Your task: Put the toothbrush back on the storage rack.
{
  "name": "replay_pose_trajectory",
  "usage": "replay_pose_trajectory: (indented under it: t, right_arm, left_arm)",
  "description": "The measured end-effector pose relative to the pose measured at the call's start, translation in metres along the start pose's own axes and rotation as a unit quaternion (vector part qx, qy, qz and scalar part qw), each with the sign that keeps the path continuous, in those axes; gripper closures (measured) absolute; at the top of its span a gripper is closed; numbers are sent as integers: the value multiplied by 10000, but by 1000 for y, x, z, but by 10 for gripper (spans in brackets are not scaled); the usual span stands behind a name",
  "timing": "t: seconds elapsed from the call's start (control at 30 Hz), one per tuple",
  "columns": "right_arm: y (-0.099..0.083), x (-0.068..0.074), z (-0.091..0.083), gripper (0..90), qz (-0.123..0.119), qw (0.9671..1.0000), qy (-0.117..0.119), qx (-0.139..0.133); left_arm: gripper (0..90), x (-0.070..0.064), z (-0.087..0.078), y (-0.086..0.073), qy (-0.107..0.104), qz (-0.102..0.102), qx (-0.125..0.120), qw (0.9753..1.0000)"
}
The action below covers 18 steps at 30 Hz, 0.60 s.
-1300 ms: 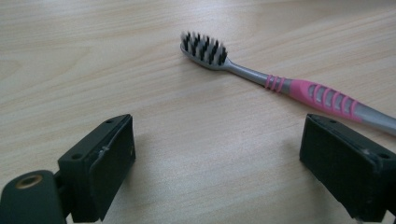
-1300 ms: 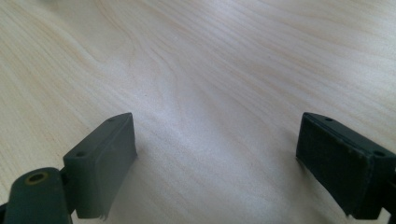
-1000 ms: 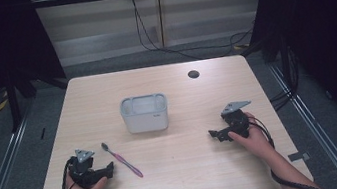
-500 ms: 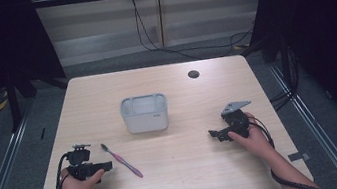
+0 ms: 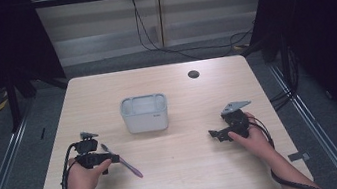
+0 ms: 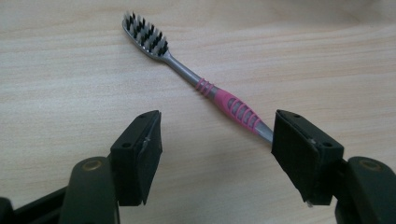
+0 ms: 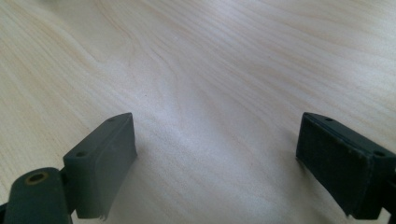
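A toothbrush [image 5: 122, 163] with a pink and grey handle lies flat on the wooden table [image 5: 194, 176] at the front left, bristle head pointing away from the person. My left gripper [image 5: 110, 159] is held just to its left, low over the table. In the left gripper view the toothbrush [image 6: 233, 106] runs diagonally ahead of the open left gripper [image 6: 217, 149], and its handle end goes behind the right-hand jaw. My right gripper [image 5: 213, 134] rests at the front right; in the right gripper view the gripper [image 7: 215, 163] is open over bare wood.
A white rectangular tub [image 5: 144, 113] stands in the middle of the table, behind both grippers. A small black round disc [image 5: 193, 74] sits near the far edge. Cables trail from each gripper toward the person.
The left hand has turned its gripper and shifted it slightly away from the person, beside the toothbrush. The right gripper, toothbrush and tub have stayed put.
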State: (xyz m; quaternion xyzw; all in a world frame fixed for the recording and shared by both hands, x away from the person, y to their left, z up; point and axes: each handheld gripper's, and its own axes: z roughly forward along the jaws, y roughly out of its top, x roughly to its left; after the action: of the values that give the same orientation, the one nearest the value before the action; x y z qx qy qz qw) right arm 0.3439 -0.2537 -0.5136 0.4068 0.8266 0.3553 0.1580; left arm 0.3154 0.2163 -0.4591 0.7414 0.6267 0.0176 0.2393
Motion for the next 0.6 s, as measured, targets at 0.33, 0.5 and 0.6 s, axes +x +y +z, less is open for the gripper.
replay_pose_trajectory:
  t: [0.33, 0.5, 0.6]
  right_arm:
    - [0, 0, 0, 114, 0, 10000, -2, -1]
    - [0, 0, 0, 114, -1, 10000, -1, -1]
    - [0, 0, 0, 114, 0, 10000, -2, -1]
  left_arm:
    - [344, -2, 6, 1, 23, -21, -87, 10000]
    - [361, -5, 10, 2, 105, -29, -97, 9999]
    - [364, -5, 12, 3, 207, -42, -156, 9997]
